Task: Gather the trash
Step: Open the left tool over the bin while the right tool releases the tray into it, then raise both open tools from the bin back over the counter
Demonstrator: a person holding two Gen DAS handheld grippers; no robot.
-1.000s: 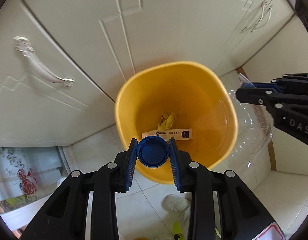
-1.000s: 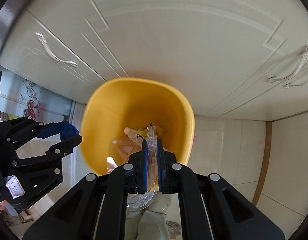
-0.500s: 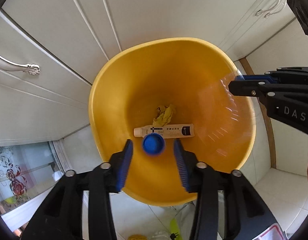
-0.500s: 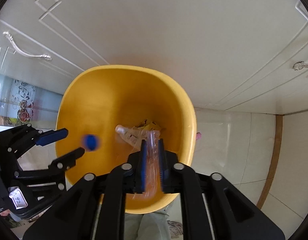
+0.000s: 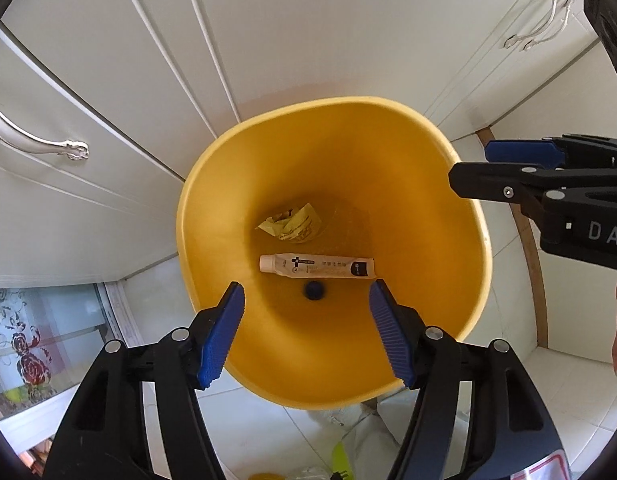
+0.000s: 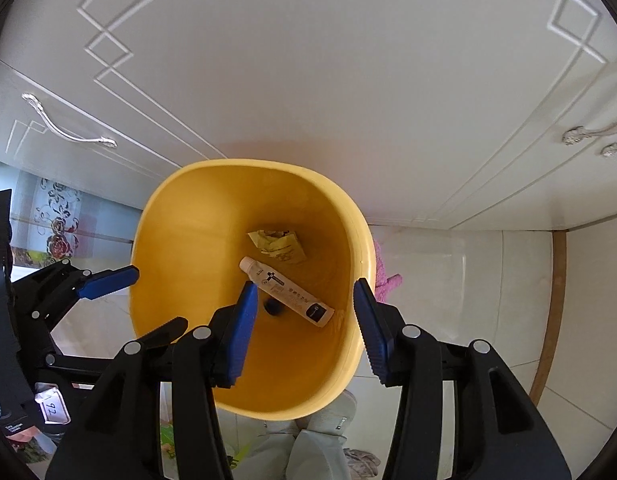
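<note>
Left wrist: gripper above bin rim

The left gripper points straight down. The right gripper tilts steeply down. Both jaws are opening, nothing between them.

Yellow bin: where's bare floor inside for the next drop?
In the yellow bin, free floor lies below the tube, around the blue cap. Crowded between tube and yellow wrapper.
</note>
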